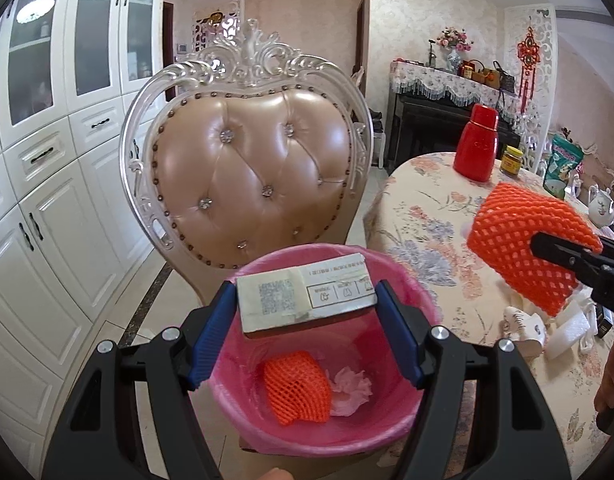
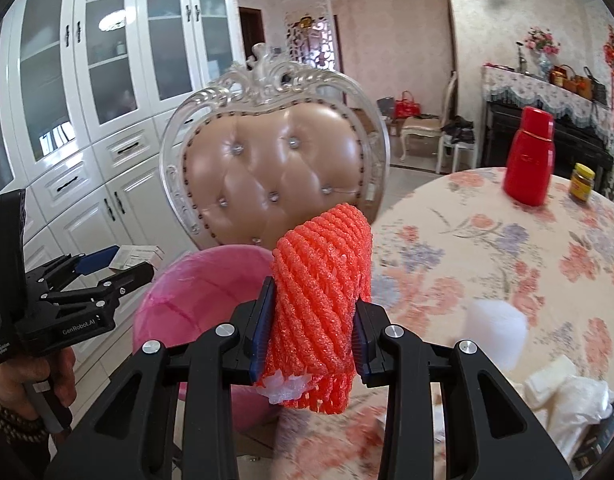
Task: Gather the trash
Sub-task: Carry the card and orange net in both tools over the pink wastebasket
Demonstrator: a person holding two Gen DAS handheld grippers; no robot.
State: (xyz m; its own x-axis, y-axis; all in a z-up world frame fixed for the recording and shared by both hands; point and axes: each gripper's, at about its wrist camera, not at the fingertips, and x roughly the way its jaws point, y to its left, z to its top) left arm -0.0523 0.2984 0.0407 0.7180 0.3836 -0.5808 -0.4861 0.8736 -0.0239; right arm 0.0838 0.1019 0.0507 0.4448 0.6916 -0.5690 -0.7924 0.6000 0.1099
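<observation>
Left gripper [image 1: 307, 312] clamped on flat carton [image 1: 305, 296], directly above pink-lined bin [image 1: 403, 280]: spread jaws, drop straight in. Right gripper [image 2: 313, 336] pinching orange foam net [image 2: 323, 280], right of bin over table [image 2: 487, 240]: carry left past rim before release.

Black hand-held gripper [image 2: 119, 270], blue pads [image 2: 262, 328], silver screws, brown bead bracelet [image 2: 11, 420].

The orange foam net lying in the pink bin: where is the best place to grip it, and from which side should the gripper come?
Grip the orange foam net across its narrower width near the raised upper end, coming straight down through the open top of the pink bin. It lies on the bottom beside crumpled tissue, and the walls likely block any side approach.
</observation>
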